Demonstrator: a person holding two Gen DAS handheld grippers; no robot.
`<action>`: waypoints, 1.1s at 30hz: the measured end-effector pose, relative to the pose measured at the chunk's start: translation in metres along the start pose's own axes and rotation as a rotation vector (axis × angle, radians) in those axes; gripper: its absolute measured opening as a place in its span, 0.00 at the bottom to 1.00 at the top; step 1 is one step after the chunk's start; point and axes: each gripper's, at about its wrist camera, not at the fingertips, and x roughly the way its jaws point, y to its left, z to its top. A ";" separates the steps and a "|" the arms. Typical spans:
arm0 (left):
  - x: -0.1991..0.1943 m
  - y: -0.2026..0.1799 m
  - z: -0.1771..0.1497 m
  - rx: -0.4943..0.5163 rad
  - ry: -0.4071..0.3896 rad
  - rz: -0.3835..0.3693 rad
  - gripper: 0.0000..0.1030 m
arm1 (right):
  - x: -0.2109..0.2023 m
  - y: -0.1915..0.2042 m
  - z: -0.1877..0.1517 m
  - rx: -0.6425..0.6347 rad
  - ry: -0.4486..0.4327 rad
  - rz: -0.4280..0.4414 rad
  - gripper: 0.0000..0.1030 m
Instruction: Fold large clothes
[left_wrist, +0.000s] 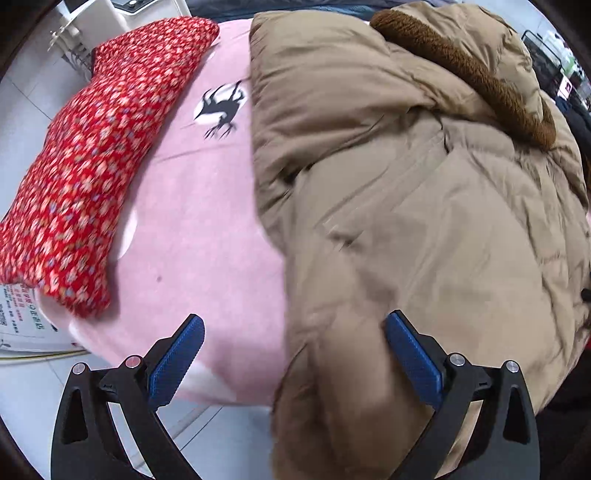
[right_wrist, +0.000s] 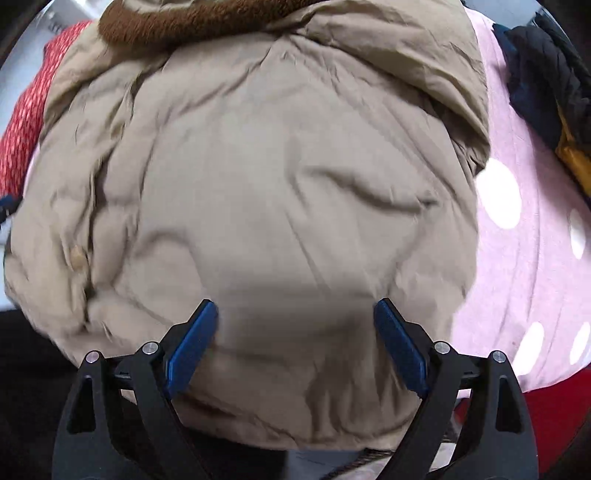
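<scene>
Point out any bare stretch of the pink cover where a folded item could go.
One strip of pink cover lies open between the red floral cloth and the tan coat. A spotted stretch lies right of the coat, below the dark garments. The middle is crowded by the coat.

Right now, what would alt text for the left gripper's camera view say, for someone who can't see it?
A puffy tan hooded jacket with a brown fleece hood lining fills the right half, lying on a pink blanket. The open left gripper straddles the jacket's near left edge, gripping nothing. A folded red floral garment rests on the blanket's left.
</scene>
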 end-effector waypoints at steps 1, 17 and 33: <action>-0.003 0.006 -0.004 -0.009 0.001 -0.007 0.94 | -0.004 -0.004 -0.008 0.002 -0.012 -0.008 0.84; 0.036 0.029 -0.046 -0.281 0.100 -0.397 0.94 | 0.024 -0.127 -0.080 0.538 0.000 0.383 0.85; 0.048 -0.006 -0.041 -0.264 0.166 -0.417 0.84 | 0.058 -0.110 -0.057 0.588 0.002 0.461 0.87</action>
